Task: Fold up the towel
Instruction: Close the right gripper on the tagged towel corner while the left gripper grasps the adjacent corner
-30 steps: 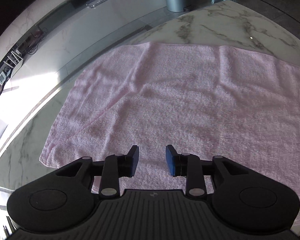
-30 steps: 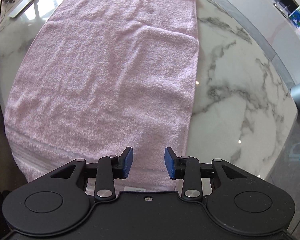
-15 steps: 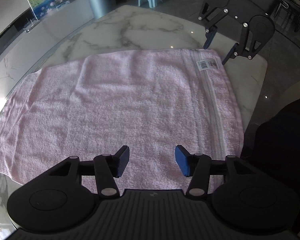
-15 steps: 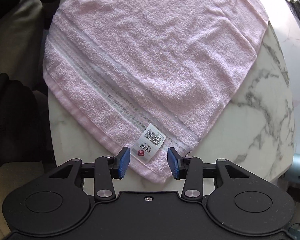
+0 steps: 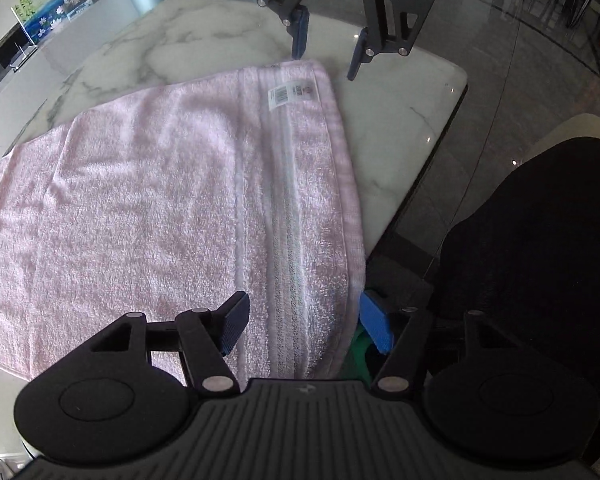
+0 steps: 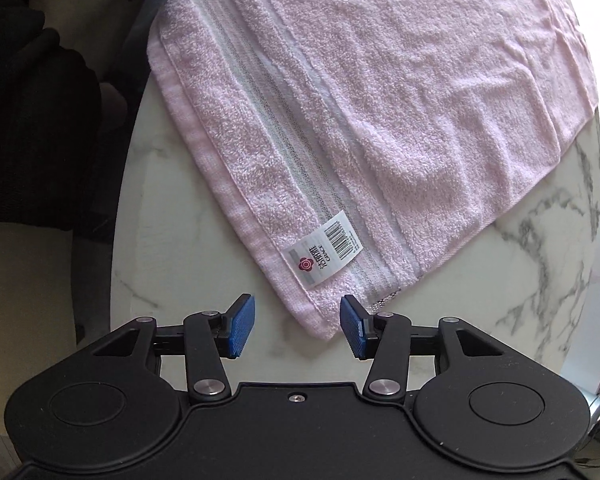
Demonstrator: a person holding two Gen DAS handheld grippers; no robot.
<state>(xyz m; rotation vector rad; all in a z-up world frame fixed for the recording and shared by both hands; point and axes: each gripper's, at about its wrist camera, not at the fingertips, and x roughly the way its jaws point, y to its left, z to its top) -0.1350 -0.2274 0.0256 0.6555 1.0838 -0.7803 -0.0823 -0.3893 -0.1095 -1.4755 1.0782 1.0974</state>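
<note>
Towel (image 6: 380,100), pink, lies flat on the marble table (image 6: 520,248), filling the frame's upper centre. Its white label (image 6: 326,254) near the bottom corner reads "GRACE" beside a barcode. Right gripper (image 6: 298,328) and left gripper (image 5: 304,324) both gape, each straddling a towel corner.

Bare marble table (image 6: 204,248) is left beside the towel (image 6: 380,92) corner; the near edge is crowded by a dark-clothed person (image 5: 540,248).

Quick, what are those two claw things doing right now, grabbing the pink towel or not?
Left gripper: open, straddling the towel corner, holding nothing.
Right gripper: open around the labelled corner, holding nothing.
</note>
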